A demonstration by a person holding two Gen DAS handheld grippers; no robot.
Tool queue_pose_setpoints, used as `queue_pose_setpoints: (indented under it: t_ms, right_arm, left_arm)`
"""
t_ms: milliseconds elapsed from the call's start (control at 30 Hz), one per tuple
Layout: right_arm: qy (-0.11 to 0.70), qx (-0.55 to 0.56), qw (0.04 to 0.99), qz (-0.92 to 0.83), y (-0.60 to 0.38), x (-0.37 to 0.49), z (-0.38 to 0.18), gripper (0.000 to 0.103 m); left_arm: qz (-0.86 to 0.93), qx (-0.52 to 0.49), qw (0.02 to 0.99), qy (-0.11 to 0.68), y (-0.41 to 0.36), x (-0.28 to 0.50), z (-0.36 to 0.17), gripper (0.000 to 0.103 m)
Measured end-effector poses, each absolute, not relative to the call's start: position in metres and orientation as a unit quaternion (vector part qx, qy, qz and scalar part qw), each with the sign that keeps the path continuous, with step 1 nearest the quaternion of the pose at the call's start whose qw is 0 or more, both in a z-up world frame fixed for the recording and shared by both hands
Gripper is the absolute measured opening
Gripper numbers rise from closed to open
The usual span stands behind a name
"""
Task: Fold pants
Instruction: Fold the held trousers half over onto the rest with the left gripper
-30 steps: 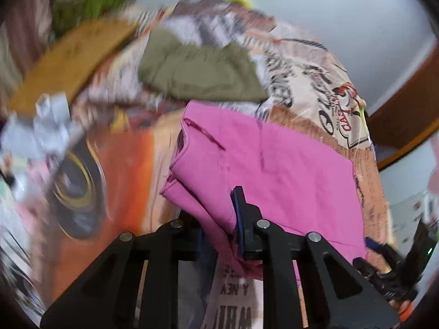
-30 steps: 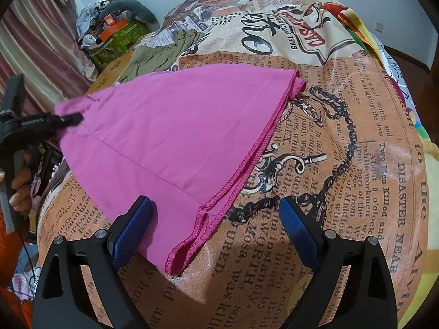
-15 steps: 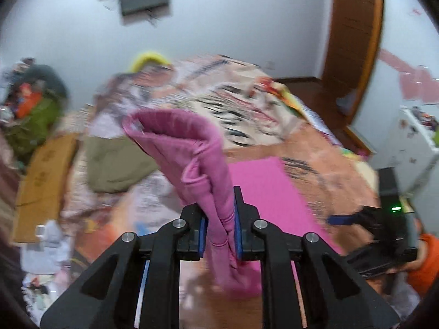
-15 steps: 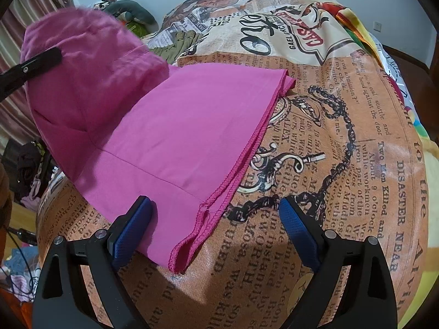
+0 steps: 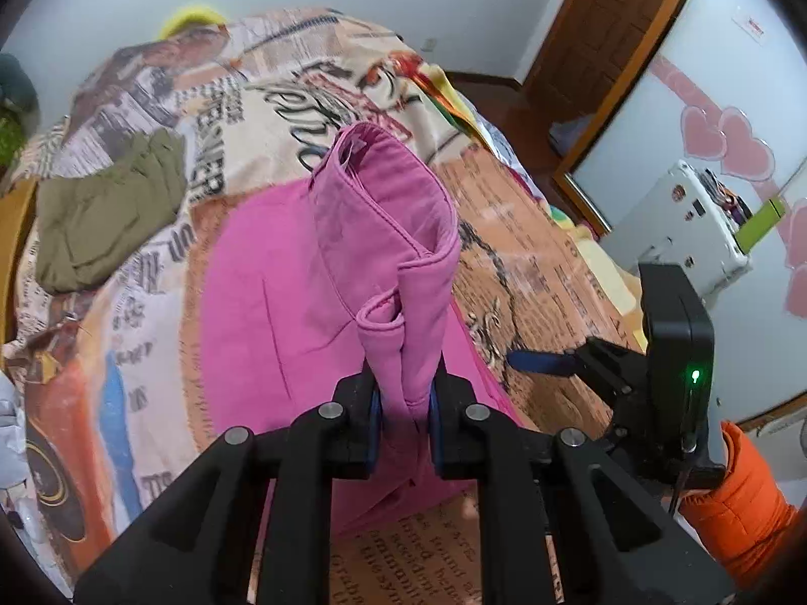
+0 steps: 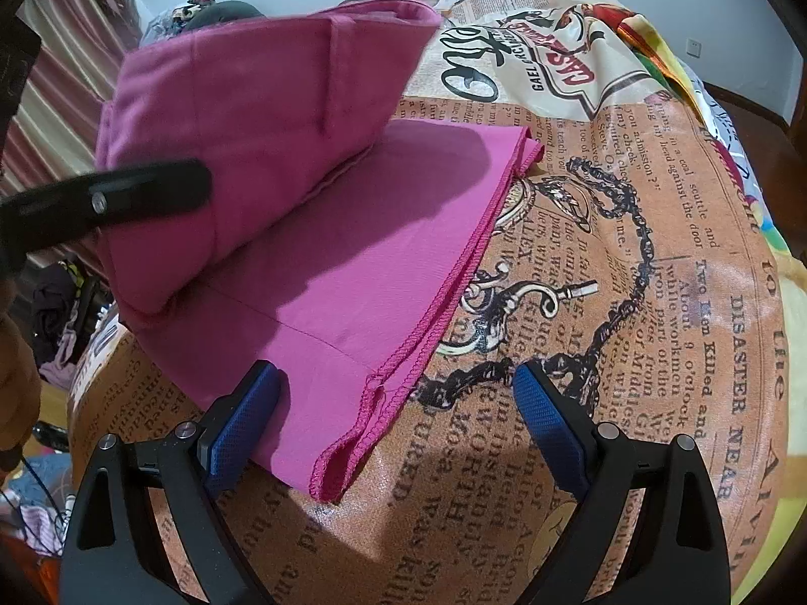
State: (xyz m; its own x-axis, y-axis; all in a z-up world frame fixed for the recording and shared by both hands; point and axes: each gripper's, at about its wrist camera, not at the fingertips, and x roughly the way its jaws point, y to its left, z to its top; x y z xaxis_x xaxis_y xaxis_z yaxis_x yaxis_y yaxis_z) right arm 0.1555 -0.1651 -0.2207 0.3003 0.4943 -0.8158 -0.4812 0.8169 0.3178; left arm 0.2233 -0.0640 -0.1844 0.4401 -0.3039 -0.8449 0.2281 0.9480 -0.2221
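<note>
Pink pants [image 5: 262,302] lie on a bed with a newspaper-print cover [image 5: 529,272]. My left gripper [image 5: 402,393] is shut on the waistband end of the pants and holds it raised and doubled over the flat part. In the right wrist view the lifted fold [image 6: 242,116] hangs over the flat legs [image 6: 353,272]. My right gripper [image 6: 398,403] is open and empty, with its jaws either side of the hem corner [image 6: 373,398]. It also shows in the left wrist view [image 5: 544,360], at the right.
An olive garment [image 5: 106,217] lies folded at the far left of the bed. A white appliance [image 5: 681,222] and a wooden door [image 5: 605,35] stand to the right. Clutter and curtains [image 6: 45,75] line the left side.
My left gripper has lifted the waistband end and carried it over the flat legs toward the hem. The right gripper has stayed in place, open.
</note>
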Motion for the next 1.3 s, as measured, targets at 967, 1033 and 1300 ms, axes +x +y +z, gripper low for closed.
queue_pose_setpoints:
  t_ms: [967, 1033, 1300]
  right_arm:
    - [0.508, 0.01, 0.807, 0.301, -0.165, 0.156, -0.22, 0.093]
    - [0.508, 0.011, 0.807, 0.301, -0.165, 0.156, -0.22, 0.093]
    - [0.511, 0.016, 0.806, 0.3, -0.167, 0.157, -0.22, 0.093]
  left_arm:
    - [-0.02, -0.022, 0.864, 0.503, 0.015, 0.313, -0.177, 0.07]
    - [-0.007, -0.008, 0.86, 0.51, 0.016, 0.333, -0.185, 0.07]
    - [-0.001, 0.021, 0.831, 0.556, 0.005, 0.389, -0.233, 0.075]
